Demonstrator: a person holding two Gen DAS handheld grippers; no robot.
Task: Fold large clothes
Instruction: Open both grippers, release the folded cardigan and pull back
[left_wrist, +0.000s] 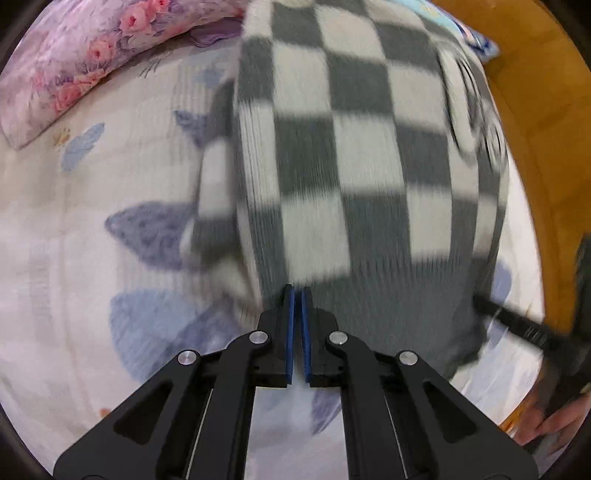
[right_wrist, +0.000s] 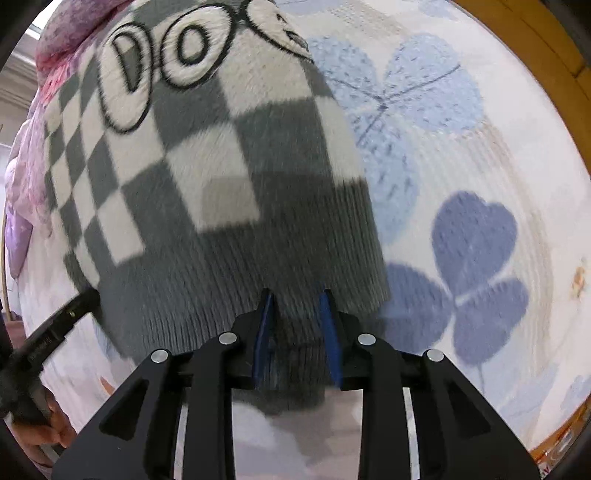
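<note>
A grey and white checkered sweater (left_wrist: 351, 155) lies spread over the bed, its plain grey ribbed hem nearest to me. My left gripper (left_wrist: 297, 291) points down at the hem's left corner, blue pads almost together and pinching a thin edge of the knit. In the right wrist view the sweater (right_wrist: 207, 177) carries large fuzzy white letters at its far end. My right gripper (right_wrist: 295, 295) is shut on a thick bunch of the grey hem (right_wrist: 295, 332), which fills the gap between its pads. Each gripper shows at the edge of the other's view, as the right gripper (left_wrist: 517, 325) and the left gripper (right_wrist: 55, 325).
The sheet (left_wrist: 74, 258) is white with blue clover leaves (right_wrist: 476, 273). A pink floral pillow (left_wrist: 81, 62) lies at the far left. Orange wood (left_wrist: 539, 110) borders the bed on the right. A person's hand (left_wrist: 546, 424) shows low at the right edge, and a hand (right_wrist: 51, 424) low at the left.
</note>
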